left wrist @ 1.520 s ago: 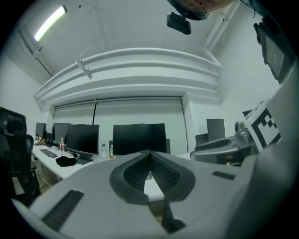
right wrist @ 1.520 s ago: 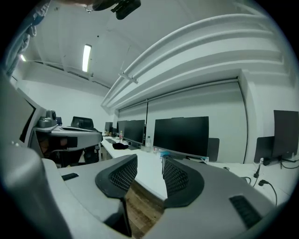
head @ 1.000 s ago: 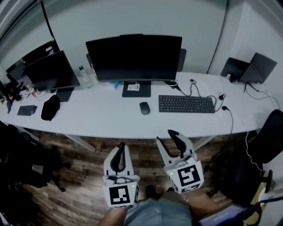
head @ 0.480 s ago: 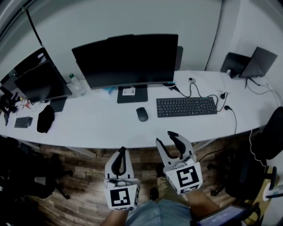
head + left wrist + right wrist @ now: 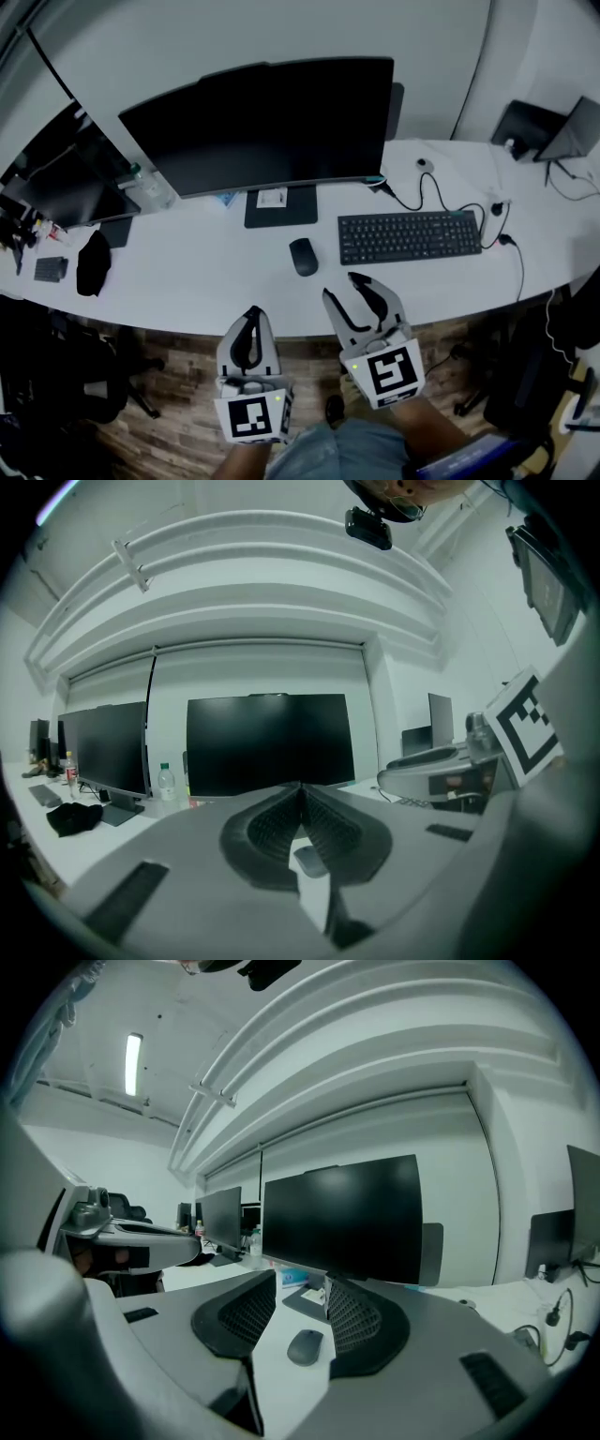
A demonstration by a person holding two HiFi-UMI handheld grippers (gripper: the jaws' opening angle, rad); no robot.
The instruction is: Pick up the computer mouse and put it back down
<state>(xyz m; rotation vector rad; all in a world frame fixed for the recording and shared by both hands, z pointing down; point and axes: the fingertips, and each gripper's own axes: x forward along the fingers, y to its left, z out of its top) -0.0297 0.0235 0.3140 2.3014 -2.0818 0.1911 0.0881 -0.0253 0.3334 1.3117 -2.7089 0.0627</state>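
The dark grey computer mouse (image 5: 303, 256) lies on the white desk (image 5: 187, 281), in front of the big monitor's foot and left of the keyboard. My right gripper (image 5: 345, 287) is open and empty, its tips just over the desk's front edge, a short way before and right of the mouse. In the right gripper view the mouse (image 5: 306, 1345) shows ahead in the gap between the jaws of my right gripper (image 5: 300, 1279). My left gripper (image 5: 251, 317) is shut with nothing in it, level with the front edge and left of the mouse; in its own view the left gripper (image 5: 300, 787) shows its pads meeting.
A black keyboard (image 5: 409, 236) lies right of the mouse, with cables (image 5: 441, 202) behind it. A large monitor (image 5: 262, 122) stands at the back, a second monitor (image 5: 56, 183) and a bottle (image 5: 150, 187) to its left. A black pouch (image 5: 92, 262) lies far left.
Both grippers have come forward to the desk's front edge, and the desk looms larger in the head view. Jaw openings look the same. The mouse has not moved on the desk.
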